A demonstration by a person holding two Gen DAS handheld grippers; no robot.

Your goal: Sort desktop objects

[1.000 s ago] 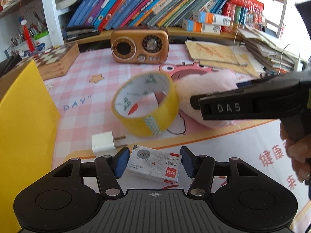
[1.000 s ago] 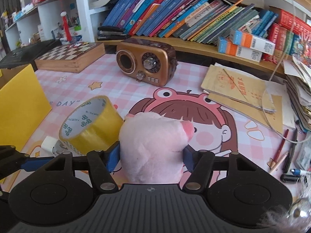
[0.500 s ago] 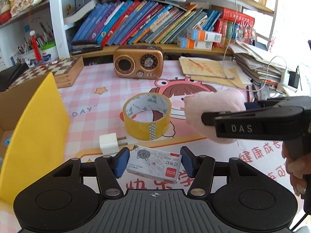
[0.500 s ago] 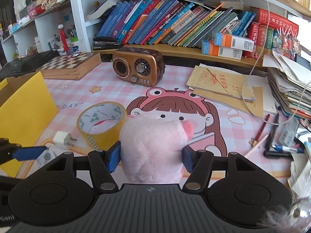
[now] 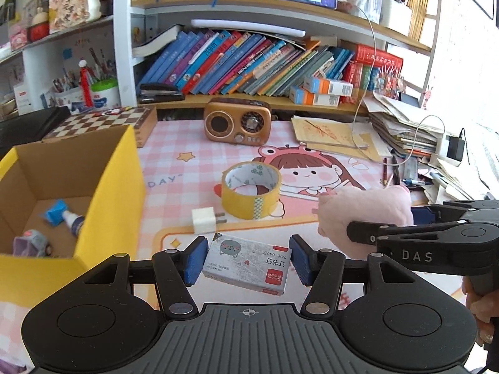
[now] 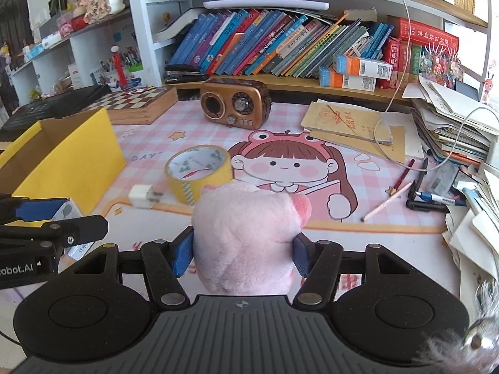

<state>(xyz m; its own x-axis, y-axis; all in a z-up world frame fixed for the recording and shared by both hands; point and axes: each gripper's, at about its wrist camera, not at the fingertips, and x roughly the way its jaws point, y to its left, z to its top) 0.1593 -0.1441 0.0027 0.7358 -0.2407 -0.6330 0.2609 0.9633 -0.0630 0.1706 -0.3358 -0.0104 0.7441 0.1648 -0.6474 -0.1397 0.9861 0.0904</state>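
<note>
Left wrist view: the left gripper [image 5: 248, 260] pinches a small grey staple box [image 5: 246, 263] between its blue pads, held above the pink checked desk mat [image 5: 187, 184], with the open yellow cardboard box [image 5: 115, 187] just to its left, a glue bottle [image 5: 67, 216] lying inside. Right wrist view: the right gripper [image 6: 241, 251] clamps a pink plush toy [image 6: 246, 237] above the mat, while a roll of yellow tape [image 6: 198, 176] and a white plug adapter [image 6: 142, 196] lie side by side beyond it, near the copper-coloured radio [image 6: 234, 107].
</note>
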